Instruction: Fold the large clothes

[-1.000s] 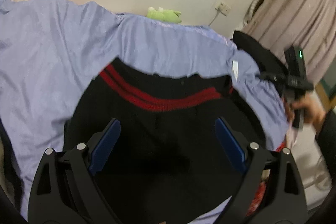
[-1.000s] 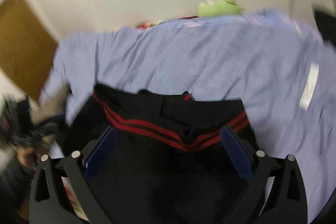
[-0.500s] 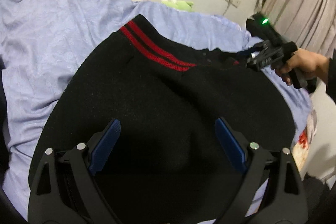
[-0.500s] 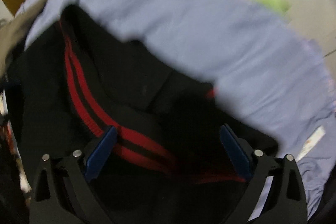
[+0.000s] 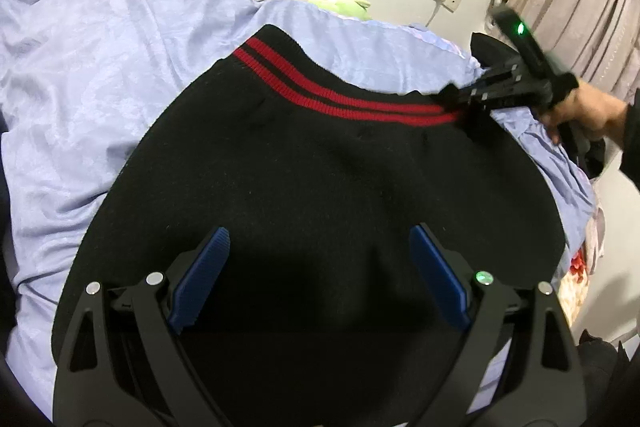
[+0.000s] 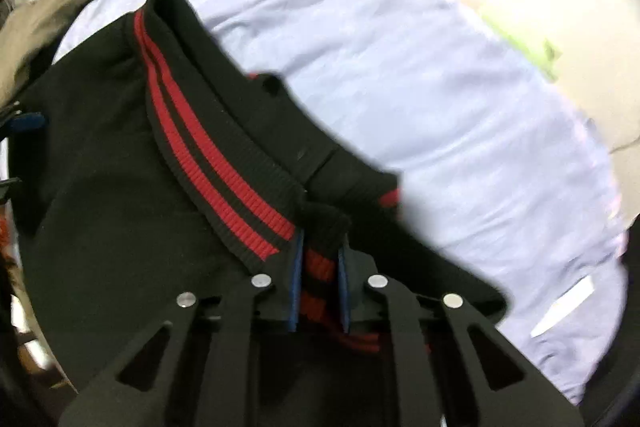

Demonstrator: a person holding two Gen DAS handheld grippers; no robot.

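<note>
Sweater (image 5: 320,179) hem pinched in the right gripper (image 6: 320,263), a clamp only its own camera shows. Left gripper (image 5: 320,267) gapes at six o'clock. A second ago, both gaped.

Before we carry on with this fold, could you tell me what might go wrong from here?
1. Only the right gripper pinches the black sweater, at its red-striped hem; the bunched knit may slip out.
2. The left gripper is open, so lifting could drag the sweater askew across the blue sheet.
</note>
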